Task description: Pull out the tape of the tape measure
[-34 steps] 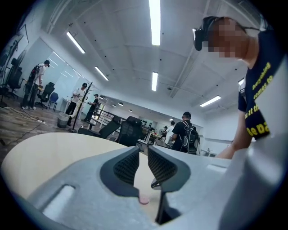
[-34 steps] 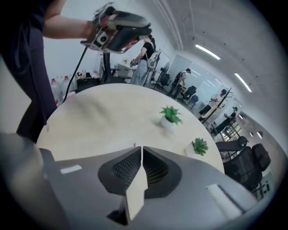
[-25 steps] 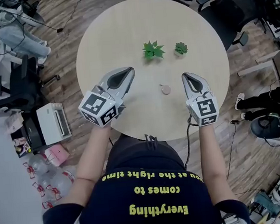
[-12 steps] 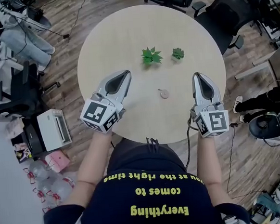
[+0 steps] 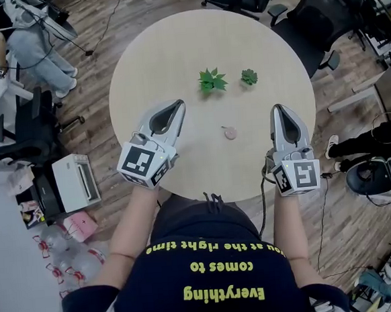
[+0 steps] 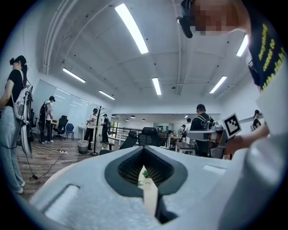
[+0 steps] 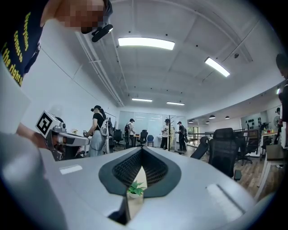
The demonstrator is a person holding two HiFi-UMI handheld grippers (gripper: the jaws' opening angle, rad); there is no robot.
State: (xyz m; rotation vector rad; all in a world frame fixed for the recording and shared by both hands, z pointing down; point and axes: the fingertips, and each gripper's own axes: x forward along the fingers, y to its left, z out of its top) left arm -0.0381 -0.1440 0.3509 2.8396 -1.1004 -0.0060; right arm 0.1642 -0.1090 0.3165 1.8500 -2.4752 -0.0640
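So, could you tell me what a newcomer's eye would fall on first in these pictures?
The round pale table fills the head view, with the left tool and right tool held over its near side, both shut and empty. Between them lies the small round tape measure, untouched, and beyond it stand a leafy plant and a smaller plant.
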